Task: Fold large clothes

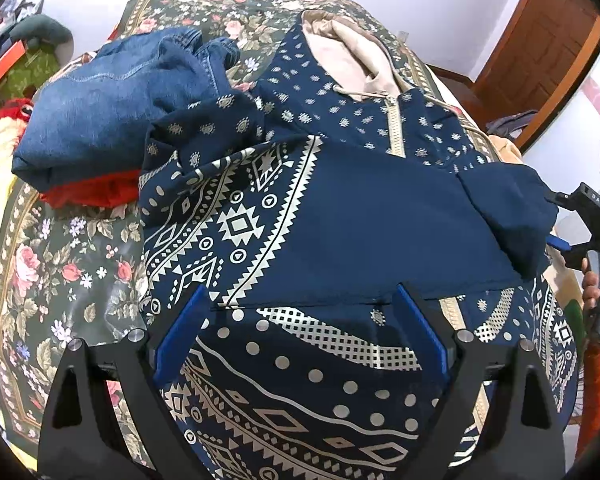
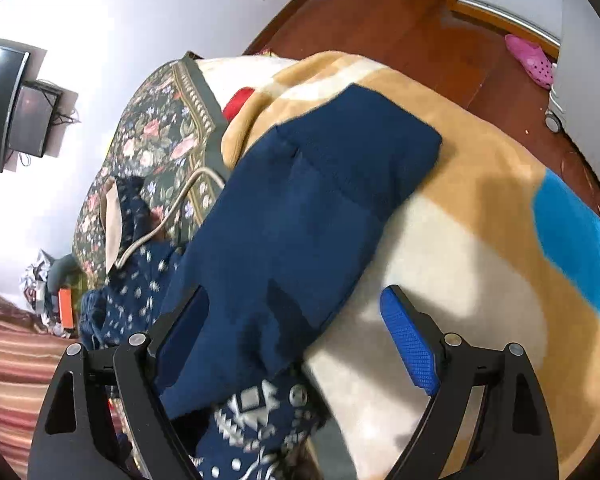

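The left gripper (image 1: 300,332) is spread wide, its blue pads (image 1: 180,332) on either side of the hoodie (image 1: 320,220) hem, nothing pinched. The right gripper (image 2: 300,344) is also spread; the folded-over sleeve (image 2: 300,208) lies between its fingers, draped past the left pad and clear of the right one. In the left view the right gripper (image 1: 580,228) sits at the sleeve's cuff by the bed's right edge.

The navy patterned hoodie lies face up along the bed, hood (image 1: 348,52) toward the far edge, zipper (image 1: 394,128) running lengthwise, hem nearest the left gripper. The sleeve crosses the chest sideways.

Beside the hoodie's left shoulder sits folded denim (image 1: 112,108) on something red (image 1: 96,192). All rest on a floral cover (image 1: 72,272); a tan, cream and blue blanket (image 2: 480,220) lies at the right edge. Beyond are white walls, a wooden floor (image 2: 380,12), a pink slipper (image 2: 530,58) and a wall screen (image 2: 0,108).
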Action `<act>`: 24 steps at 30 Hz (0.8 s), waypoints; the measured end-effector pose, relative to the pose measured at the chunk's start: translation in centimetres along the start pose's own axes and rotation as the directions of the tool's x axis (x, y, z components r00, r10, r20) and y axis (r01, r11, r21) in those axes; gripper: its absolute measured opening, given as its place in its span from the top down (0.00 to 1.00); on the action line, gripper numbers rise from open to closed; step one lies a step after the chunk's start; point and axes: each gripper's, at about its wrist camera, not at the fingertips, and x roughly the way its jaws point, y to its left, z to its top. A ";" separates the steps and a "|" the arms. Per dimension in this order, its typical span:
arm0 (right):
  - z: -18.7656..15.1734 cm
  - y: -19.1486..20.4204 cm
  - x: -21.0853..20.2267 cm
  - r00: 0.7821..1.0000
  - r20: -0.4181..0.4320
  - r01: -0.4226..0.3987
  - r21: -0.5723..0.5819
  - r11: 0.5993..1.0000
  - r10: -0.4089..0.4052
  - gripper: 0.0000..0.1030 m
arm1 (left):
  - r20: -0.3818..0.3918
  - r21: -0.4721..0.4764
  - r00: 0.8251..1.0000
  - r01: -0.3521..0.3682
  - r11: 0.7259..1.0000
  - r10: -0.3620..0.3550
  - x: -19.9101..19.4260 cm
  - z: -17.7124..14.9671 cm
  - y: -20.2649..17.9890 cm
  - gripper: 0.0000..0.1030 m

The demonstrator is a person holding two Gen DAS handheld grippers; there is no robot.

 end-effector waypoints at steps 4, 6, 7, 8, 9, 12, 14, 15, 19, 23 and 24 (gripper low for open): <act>1.3 -0.1 -0.3 0.995 0.098 0.011 0.022 1.000 -0.013 0.49 | 0.000 -0.013 1.000 0.001 1.000 -0.001 0.3 0.0 0.4 0.10; 1.9 -0.4 -0.3 0.993 0.112 0.037 0.030 0.999 -0.040 0.79 | 0.001 -0.015 1.000 0.001 1.000 -0.001 0.3 -0.1 0.5 0.10; 2.2 -0.3 -0.2 0.993 0.111 0.042 0.030 0.999 -0.045 0.86 | 0.003 -0.015 1.000 0.001 1.000 -0.001 0.2 -0.1 0.6 0.10; 2.3 -0.2 -0.1 0.994 0.109 0.027 0.024 0.999 -0.029 0.91 | 0.005 -0.015 1.000 -0.001 1.000 0.002 0.1 -0.1 0.7 0.10; 2.3 0.1 -0.3 0.994 0.112 -0.008 0.017 1.000 0.006 0.91 | 0.010 -0.015 1.000 -0.004 1.000 0.004 -0.1 -0.1 0.9 0.10; 1.4 2.6 -2.7 0.983 0.166 -0.071 -0.083 0.994 0.084 0.92 | 0.024 -0.023 1.000 -0.003 1.000 0.004 -0.6 -0.3 1.3 0.10; 0.3 5.3 -4.4 0.975 0.194 -0.075 -0.180 0.981 0.110 0.92 | 0.028 -0.034 1.000 0.000 0.999 0.001 -0.8 -0.3 1.6 0.10; -0.2 6.9 -5.2 0.972 0.200 -0.076 -0.234 0.969 0.125 0.92 | 0.029 -0.041 1.000 0.004 0.999 -0.003 -0.9 -0.3 1.8 0.10; -3.4 14.5 -8.0 0.960 0.168 -0.133 -0.436 0.890 0.226 0.92 | 0.052 -0.054 0.998 0.028 0.998 -0.025 -1.9 -0.7 2.3 0.10; -6.9 19.8 -8.2 0.935 0.042 -0.289 -0.483 0.827 0.352 0.92 | 0.083 -0.050 0.996 0.032 0.998 -0.028 -3.1 -1.6 2.9 0.10; -8.0 21.0 -7.8 0.928 0.003 -0.325 -0.483 0.813 0.372 0.92 | 0.088 -0.050 0.996 0.028 0.998 -0.024 -3.4 -1.8 3.2 0.10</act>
